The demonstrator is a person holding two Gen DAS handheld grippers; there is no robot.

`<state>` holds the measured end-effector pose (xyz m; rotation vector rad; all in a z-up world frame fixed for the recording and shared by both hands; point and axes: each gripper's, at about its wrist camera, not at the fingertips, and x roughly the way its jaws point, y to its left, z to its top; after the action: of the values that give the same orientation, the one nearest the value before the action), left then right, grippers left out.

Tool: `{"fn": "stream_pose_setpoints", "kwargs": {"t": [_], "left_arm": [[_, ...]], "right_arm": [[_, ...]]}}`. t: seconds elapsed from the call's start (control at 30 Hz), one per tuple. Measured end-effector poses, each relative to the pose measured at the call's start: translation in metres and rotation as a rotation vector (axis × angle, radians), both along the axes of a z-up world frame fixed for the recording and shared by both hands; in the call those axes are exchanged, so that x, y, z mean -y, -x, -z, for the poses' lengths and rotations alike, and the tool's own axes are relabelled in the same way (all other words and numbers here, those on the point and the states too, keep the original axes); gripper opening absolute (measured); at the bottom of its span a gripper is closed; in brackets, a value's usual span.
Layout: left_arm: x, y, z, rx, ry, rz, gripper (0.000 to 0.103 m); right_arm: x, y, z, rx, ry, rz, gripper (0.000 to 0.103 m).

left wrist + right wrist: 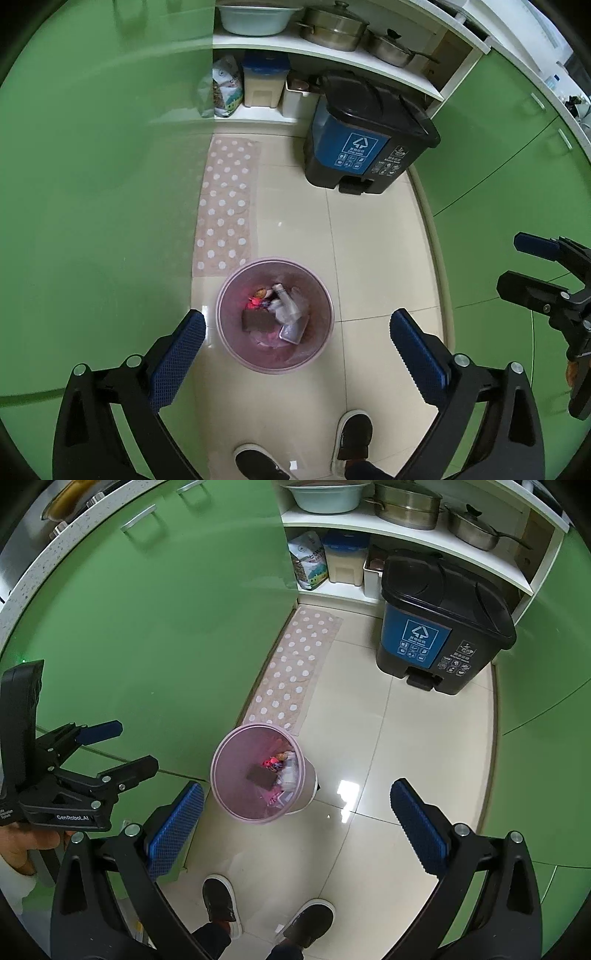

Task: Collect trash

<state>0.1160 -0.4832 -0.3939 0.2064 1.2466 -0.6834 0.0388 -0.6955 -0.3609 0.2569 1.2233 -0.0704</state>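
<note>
A small pink waste bin [229, 332] [225, 775] stands on the tiled floor, holding trash: a clear plastic bottle [286, 304], a brown sponge-like block [258, 320], a clear box and some red wrappers. My left gripper [297, 339] hangs high above the bin, open wide, nothing between its blue pads. My right gripper [297, 819] is also open and empty, above the floor just right of the bin. Each gripper shows at the edge of the other's view: the right gripper [517, 264] at the right, the left gripper [138, 747] at the left, a hand holding it.
A large black and blue pedal bin [364, 140] [439, 627] stands at the back, lid down. A dotted mat [225, 206] lies beside green cabinet doors [92, 184]. Shelves hold pots [334, 27] and a basin. The person's two shoes [266, 912] stand below.
</note>
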Motion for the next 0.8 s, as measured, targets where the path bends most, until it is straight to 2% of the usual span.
{"fn": "stream_pose_setpoints", "kwargs": {"t": [0.23,0.43,0.8], "left_arm": [[-0.005,0.007,-0.017,0.008,0.007,-0.009,0.096],[-0.015,0.026,-0.061,0.025,0.039,-0.02,0.096],[-0.065,0.073,-0.184,0.071,0.079,-0.098,0.096]], "right_arm": [[-0.01,0.004,-0.015,0.006,0.008,-0.01,0.099],[-0.025,0.014,-0.052,0.018,0.033,-0.031,0.099],[-0.059,0.051,-0.179,0.085,0.08,-0.116,0.1]]}}
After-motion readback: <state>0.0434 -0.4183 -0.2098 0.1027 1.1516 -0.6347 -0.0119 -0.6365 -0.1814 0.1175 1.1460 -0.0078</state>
